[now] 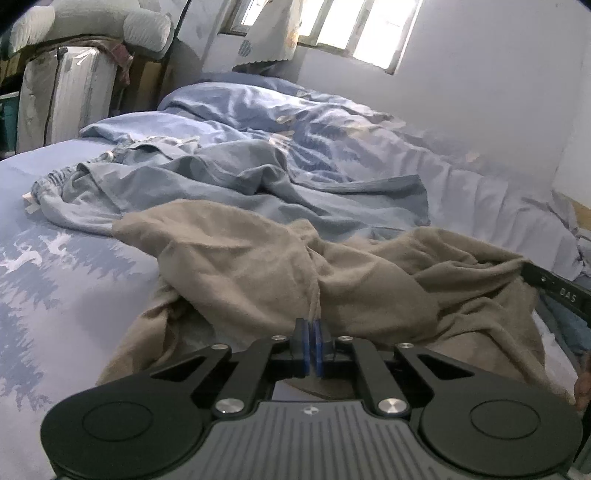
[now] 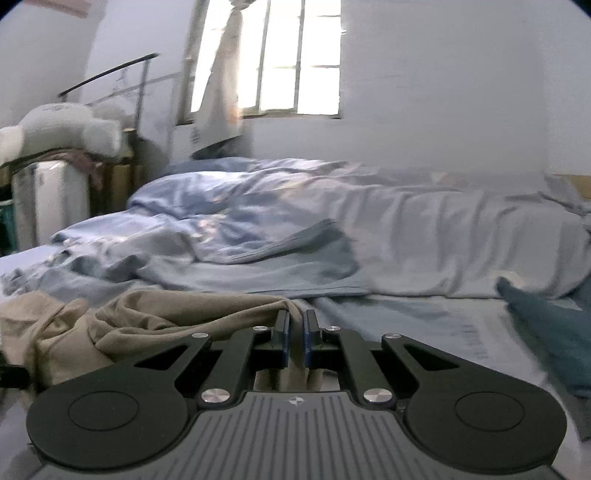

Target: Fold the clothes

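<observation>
At far left a plush toy (image 1: 92,26) lies atop stacked storage beside the bed (image 1: 48,266), whose sheet carries a white-and-blue tree print. A crumpled blue garment (image 1: 229,184) sprawls across the mattress, and behind it a blue duvet (image 1: 295,110) is heaped along the wall below the window (image 1: 354,33). In front of the blue garment, nearest the cameras, lies the tan garment (image 1: 258,266), bunched and rumpled on the sheet. The left gripper (image 1: 309,328) has its jaws pressed together on a pinch of that tan cloth, a fold rising straight from between the blue pads (image 1: 303,350). Farther right, the right gripper (image 2: 295,325) is clamped on another edge of the tan garment (image 2: 166,314); a thin ridge of cloth runs between its nearly closed jaws, and the fabric trails off to the left. At the right edge of the right wrist view a darker teal cloth (image 2: 546,317) lies on the bed, its outline blurred.
</observation>
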Available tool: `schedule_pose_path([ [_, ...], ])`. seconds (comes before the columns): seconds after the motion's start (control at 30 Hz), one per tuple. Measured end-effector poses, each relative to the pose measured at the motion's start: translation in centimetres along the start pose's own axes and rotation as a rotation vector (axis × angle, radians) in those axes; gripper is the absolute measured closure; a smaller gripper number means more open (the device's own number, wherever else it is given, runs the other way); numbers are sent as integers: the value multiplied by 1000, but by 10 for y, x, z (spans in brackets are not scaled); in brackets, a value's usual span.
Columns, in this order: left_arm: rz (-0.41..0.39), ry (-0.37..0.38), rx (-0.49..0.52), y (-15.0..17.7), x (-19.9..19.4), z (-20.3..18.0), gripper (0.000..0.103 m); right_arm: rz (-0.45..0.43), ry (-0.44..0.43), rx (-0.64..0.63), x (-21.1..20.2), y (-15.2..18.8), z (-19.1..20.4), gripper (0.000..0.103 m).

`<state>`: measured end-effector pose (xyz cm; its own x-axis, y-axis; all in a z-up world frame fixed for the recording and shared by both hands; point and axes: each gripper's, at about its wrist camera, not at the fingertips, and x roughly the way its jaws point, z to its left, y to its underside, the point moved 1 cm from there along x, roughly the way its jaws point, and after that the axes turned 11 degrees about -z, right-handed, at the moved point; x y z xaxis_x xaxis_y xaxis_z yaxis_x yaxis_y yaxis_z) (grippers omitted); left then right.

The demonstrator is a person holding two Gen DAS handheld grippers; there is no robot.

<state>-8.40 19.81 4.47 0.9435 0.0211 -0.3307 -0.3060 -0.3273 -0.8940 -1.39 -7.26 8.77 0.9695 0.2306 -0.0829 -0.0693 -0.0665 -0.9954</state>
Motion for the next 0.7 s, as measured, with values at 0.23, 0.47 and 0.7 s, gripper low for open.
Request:
schedule_pose_path([
  [0.23,-48,-17,-12,-5,-2,-6,102,-24,157,22,-6,-6,-50,102],
  [0.47,-34,-26,-16,-2,-1,-12,101,-11,375,113,-21,-9,-122,103],
  [0.7,1,21,-95,3,-9,-10,98,10,281,88,-21,-5,-116,103],
])
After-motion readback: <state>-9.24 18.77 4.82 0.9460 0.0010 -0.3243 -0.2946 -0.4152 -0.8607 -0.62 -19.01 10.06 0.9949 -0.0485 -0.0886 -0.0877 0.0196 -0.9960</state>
